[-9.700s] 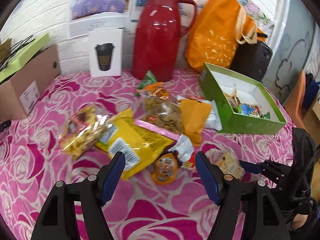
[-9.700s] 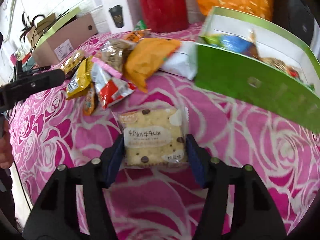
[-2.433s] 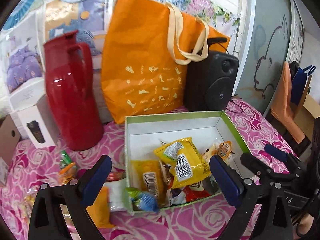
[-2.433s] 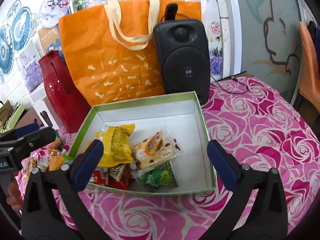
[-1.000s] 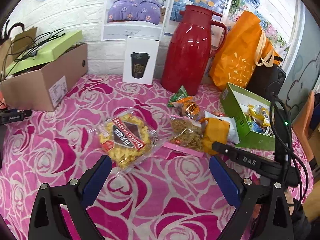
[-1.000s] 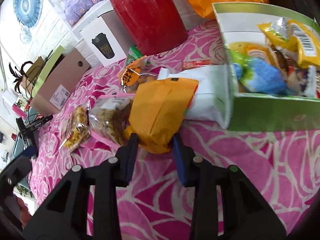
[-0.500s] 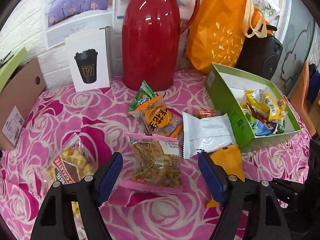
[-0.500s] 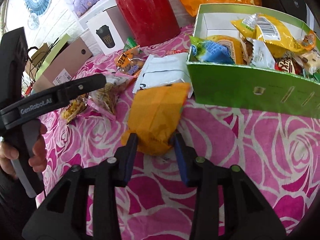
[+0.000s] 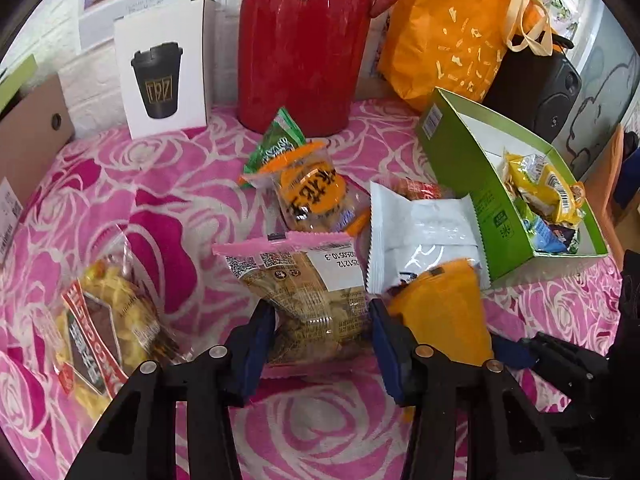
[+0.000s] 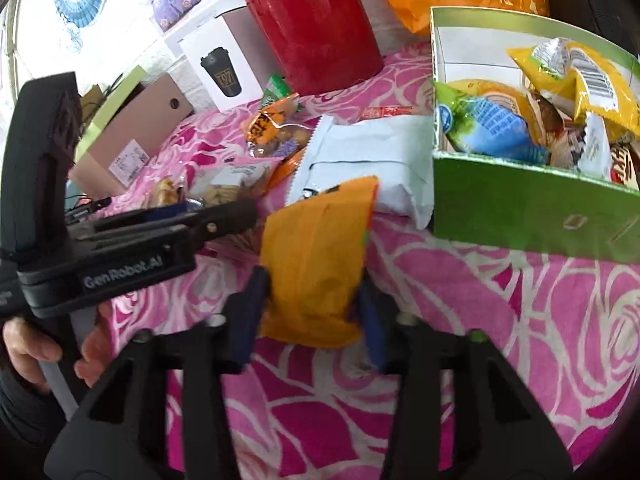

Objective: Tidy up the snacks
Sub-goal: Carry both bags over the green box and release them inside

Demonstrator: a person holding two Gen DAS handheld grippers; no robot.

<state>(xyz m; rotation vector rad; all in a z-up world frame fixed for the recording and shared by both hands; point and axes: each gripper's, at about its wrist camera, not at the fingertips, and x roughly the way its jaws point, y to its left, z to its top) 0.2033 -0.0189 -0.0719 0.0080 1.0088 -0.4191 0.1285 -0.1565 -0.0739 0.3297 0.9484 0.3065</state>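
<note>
My left gripper is shut on a clear pink-edged snack bag on the rose cloth. My right gripper is shut on an orange snack bag, which also shows in the left wrist view. The green box at the right holds several snacks; its front wall is just right of the orange bag. A white pouch, an orange-labelled bag and a yellow snack bag lie loose on the cloth.
A red thermos, a white cup carton, an orange tote and a black speaker stand along the back. A cardboard box is at the left. The left gripper's body is close beside my right gripper.
My left gripper has moved down and forward and closed on the pink-edged bag. My right gripper still holds the orange bag, now nearer the green box.
</note>
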